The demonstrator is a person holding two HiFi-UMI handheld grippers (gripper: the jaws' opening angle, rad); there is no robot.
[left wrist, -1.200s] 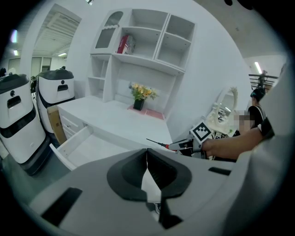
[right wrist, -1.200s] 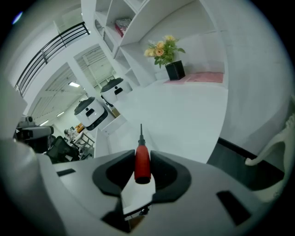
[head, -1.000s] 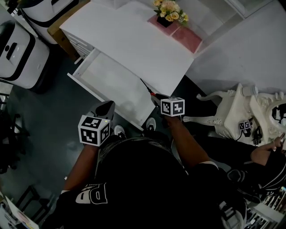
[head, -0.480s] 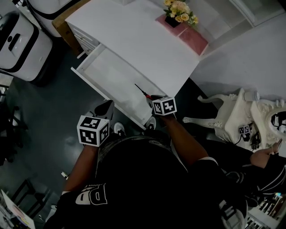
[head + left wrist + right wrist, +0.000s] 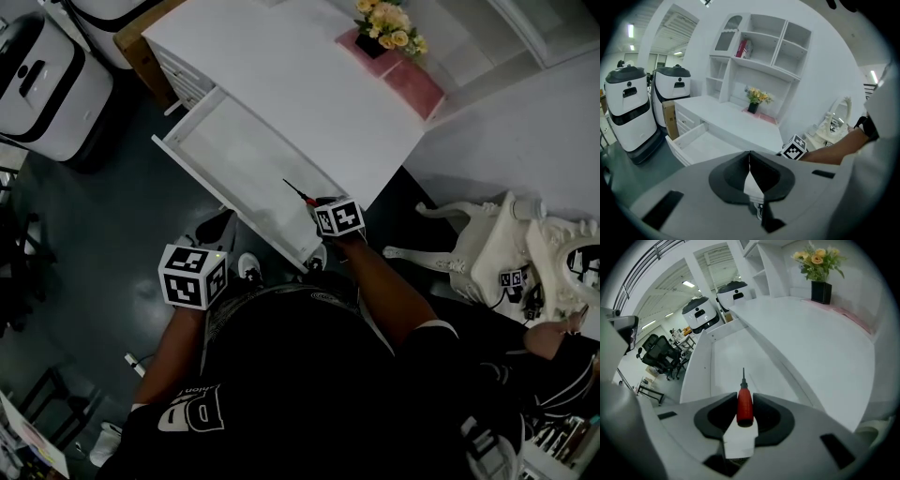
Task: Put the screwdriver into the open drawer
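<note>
white tabletop (image 5: pixel 281 75), open drawer (image 5: pixel 234 159): our right tongs (image 5: pixel 744 401), clamped on screwdriver (image 5: pixel 302 193), now sit lower over it, release near; left tongs (image 5: pixel 749 161) together.

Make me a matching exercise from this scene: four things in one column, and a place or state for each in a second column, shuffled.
Things
1. screwdriver
2. drawer
3. left gripper
4. flowers

Places and states
A. at the back of the desk top, on the pink mat
B. jaws together, nothing between them
C. clamped in the right gripper, tip pointing out over the drawer
D. pulled open

Pairs: 1-C, 2-D, 3-B, 4-A
</note>
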